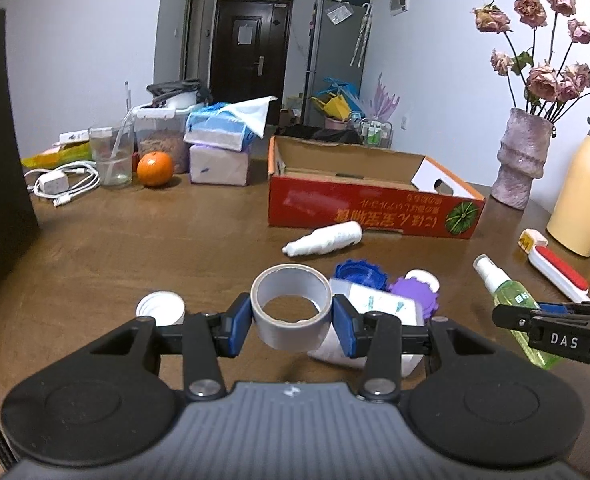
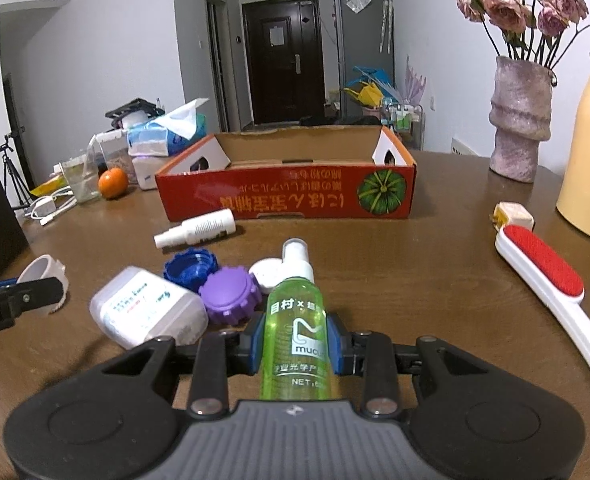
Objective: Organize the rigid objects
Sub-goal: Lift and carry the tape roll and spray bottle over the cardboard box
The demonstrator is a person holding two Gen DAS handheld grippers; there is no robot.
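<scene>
With the left gripper [image 1: 291, 322] clamped on the tape roll [image 1: 291, 306] and the right gripper [image 2: 296, 346] on the green spray bottle [image 2: 295, 320], either smooth item could slip free before reaching the red box [image 2: 287, 196].

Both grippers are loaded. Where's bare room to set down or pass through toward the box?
Bare table runs left of the white spray bottle, up to the orange. Another patch lies between the red box and the lint brush. The box looks empty. It's crowded around the blue and purple caps.
</scene>
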